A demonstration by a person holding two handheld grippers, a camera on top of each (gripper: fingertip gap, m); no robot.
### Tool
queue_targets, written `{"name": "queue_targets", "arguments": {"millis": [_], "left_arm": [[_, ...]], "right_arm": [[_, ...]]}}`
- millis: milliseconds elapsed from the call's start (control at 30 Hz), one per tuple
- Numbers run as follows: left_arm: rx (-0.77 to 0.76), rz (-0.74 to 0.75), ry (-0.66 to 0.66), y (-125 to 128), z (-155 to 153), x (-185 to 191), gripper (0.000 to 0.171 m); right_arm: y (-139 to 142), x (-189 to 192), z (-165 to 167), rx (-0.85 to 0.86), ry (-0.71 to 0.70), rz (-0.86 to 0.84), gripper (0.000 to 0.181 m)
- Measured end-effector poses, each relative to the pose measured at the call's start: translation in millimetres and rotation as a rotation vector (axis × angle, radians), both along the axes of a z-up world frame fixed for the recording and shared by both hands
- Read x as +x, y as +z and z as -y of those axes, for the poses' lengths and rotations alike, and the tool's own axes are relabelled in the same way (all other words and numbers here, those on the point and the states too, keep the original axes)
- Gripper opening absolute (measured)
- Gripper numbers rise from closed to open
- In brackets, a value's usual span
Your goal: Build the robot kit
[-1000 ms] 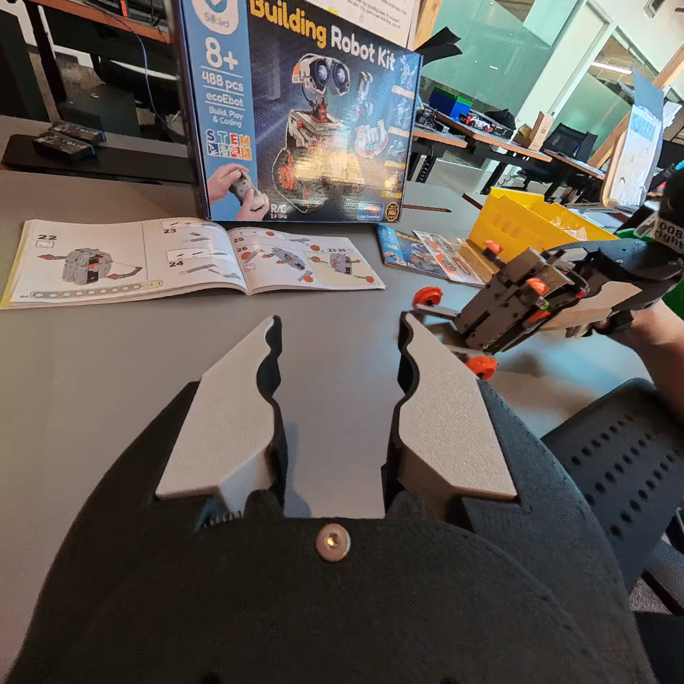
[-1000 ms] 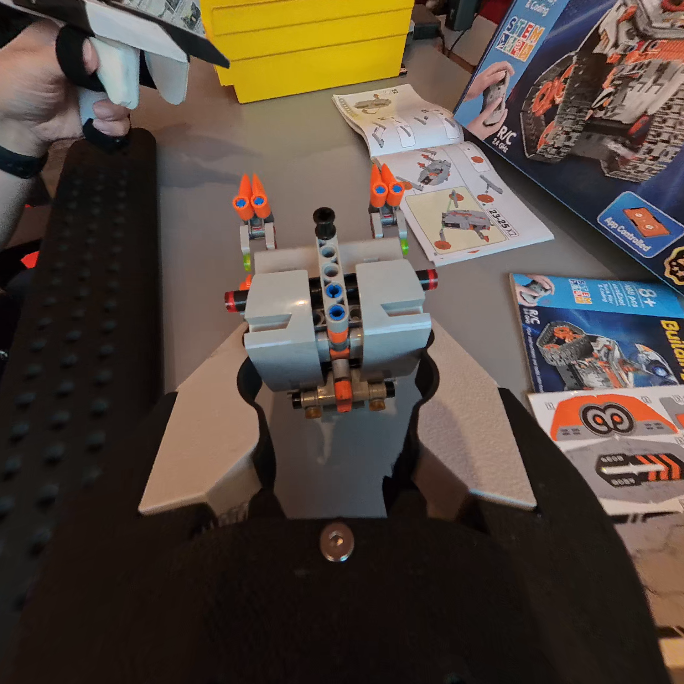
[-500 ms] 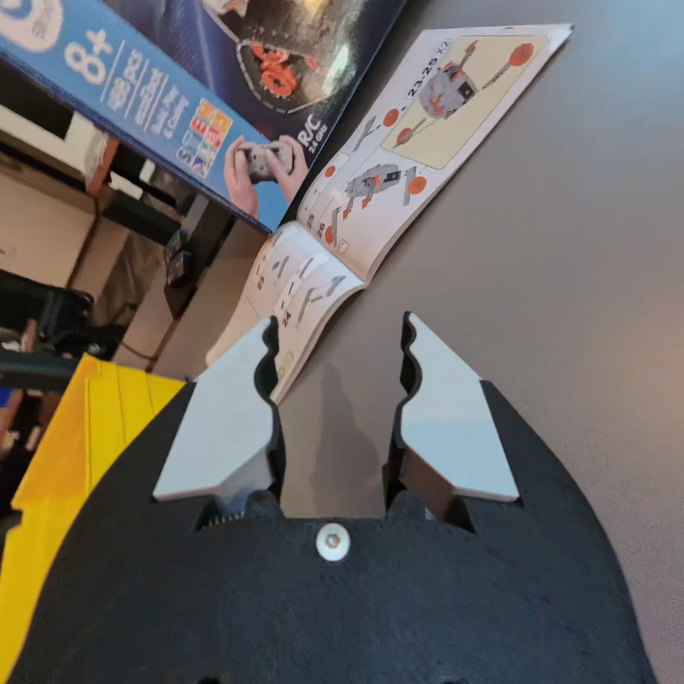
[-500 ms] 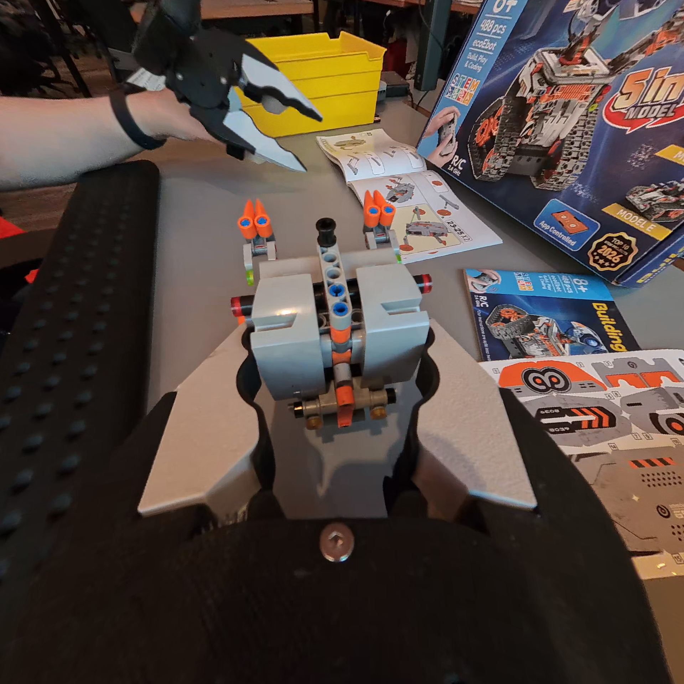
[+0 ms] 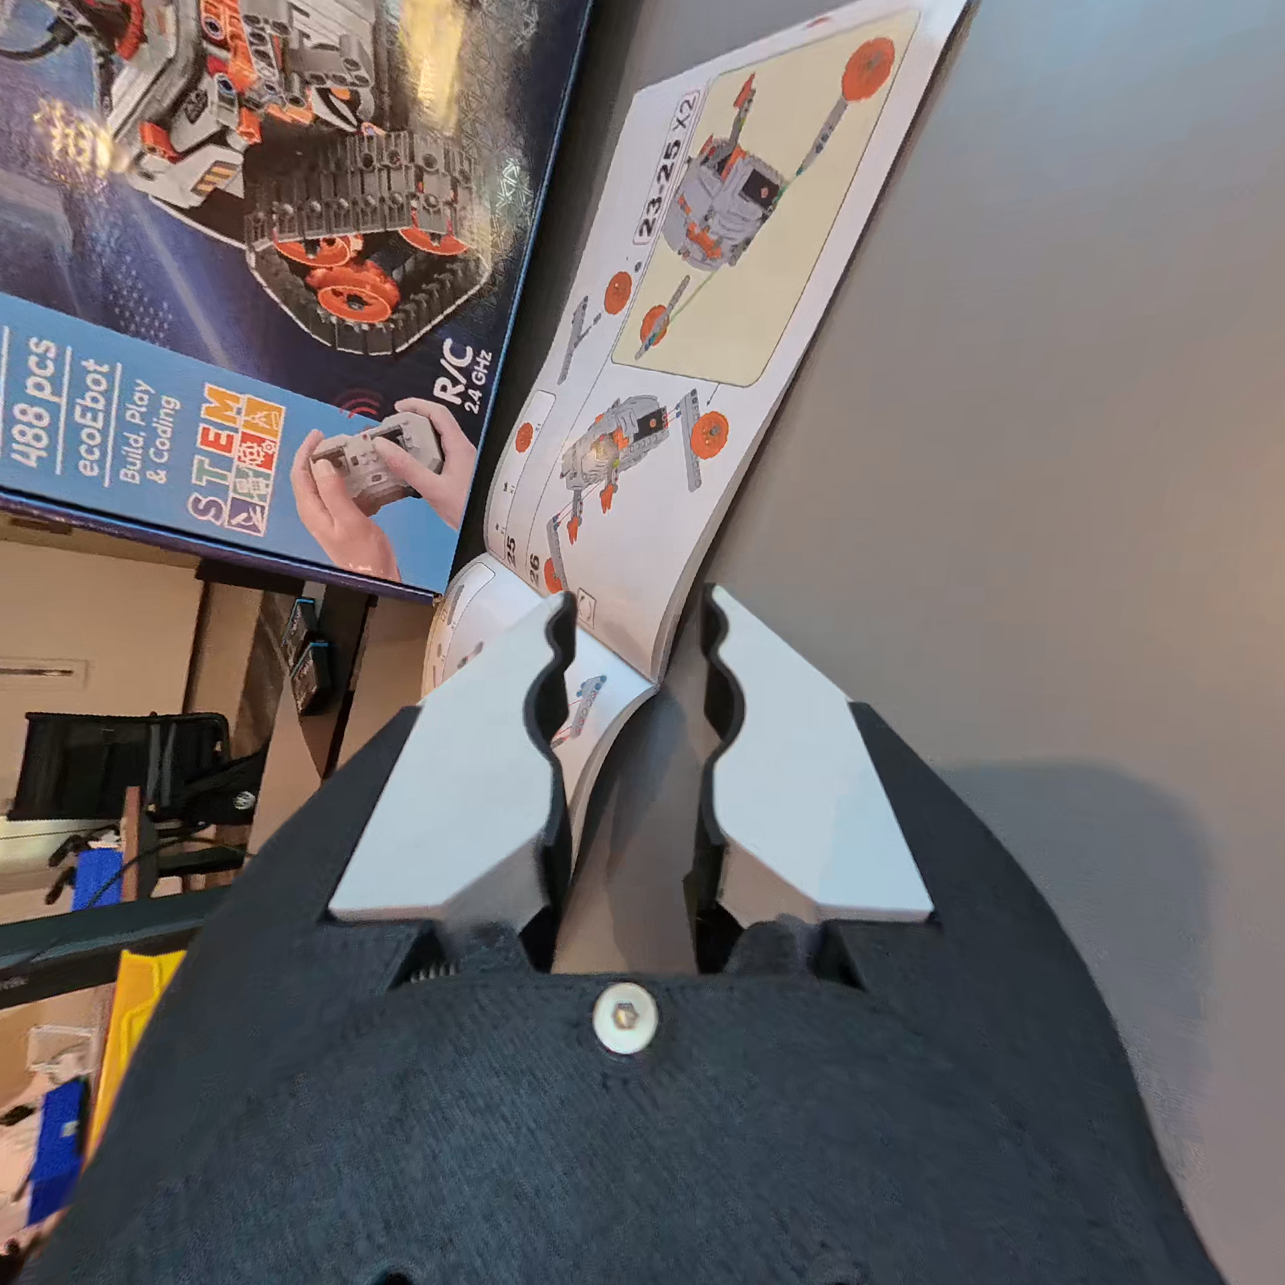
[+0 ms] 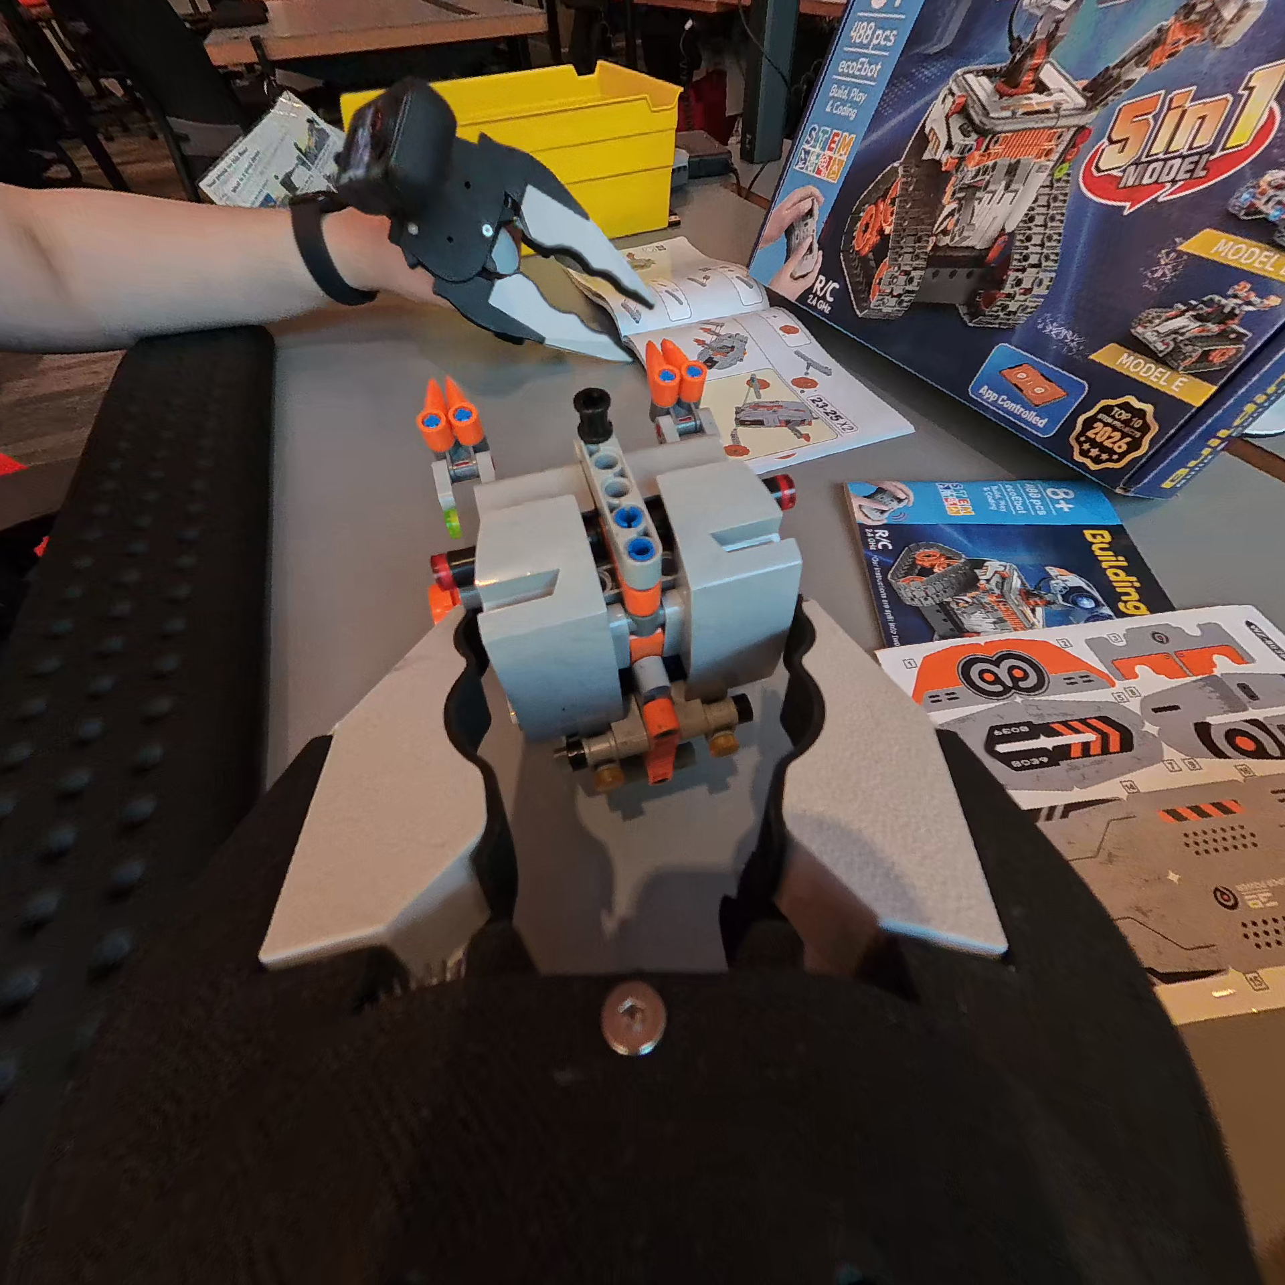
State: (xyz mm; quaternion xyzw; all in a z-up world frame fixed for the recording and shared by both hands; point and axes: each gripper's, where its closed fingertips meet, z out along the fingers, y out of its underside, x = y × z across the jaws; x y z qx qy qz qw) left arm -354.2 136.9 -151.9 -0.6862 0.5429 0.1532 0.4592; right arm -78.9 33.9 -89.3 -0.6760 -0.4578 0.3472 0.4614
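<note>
The right tongs are clenched on 1 grey brick model, gripping its 2 grey side blocks, and hold it above the grey worktop. The model has 1 grey beam with blue pins along its middle, 1 black pin at the far end, and 2 pairs of orange cones in front, 1 pair on each side (4 cones in all). 2 red-tipped axle ends stick out at its sides.

The left tongs are released, with a clear gap between their 2 fingers. They are turned on their side at the near corner of the open booklet, and the edge of a page stands in the gap. In the right wrist view the left tongs lie at the same booklet, 1 finger above the pages and 1 low at the worktop. I cannot tell if a finger touches the paper.

Behind the booklet stands 1 large blue box with a robot picture; it also fills the upper left of the left wrist view. To the right of the model lie 1 closed blue booklet and 1 sticker sheet. 1 yellow bin stands at the far side. A black chair arm runs along the left edge of the worktop.
</note>
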Motion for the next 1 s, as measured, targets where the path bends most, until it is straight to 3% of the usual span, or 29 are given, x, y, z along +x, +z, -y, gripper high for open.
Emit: {"name": "queue_targets", "arguments": {"millis": [200, 467, 800, 867, 1000], "left_arm": [[0.022, -0.042, -0.047, -10, 2, 5, 0.004], [0.06, -0.154, -0.042, -9, 21, 1, 0.001], [0.082, -0.182, -0.151, -10, 49, 35, 0.003], [0.065, -0.125, -0.168, -8, 53, 38, 0.008], [-0.041, 0.073, -0.164, 2, 60, 39, 0.029]], "right_arm": [[-2, 0, 0, -0.038, 0.015, -0.031, 0.084], [0, 9, -2, -0.053, 0.011, -0.068, 0.084], [1, 21, -6, -0.064, -0.009, -0.108, 0.084], [2, 22, -6, -0.069, -0.019, -0.119, 0.088], [10, 15, -5, -0.074, -0.024, -0.159, 0.113]]}}
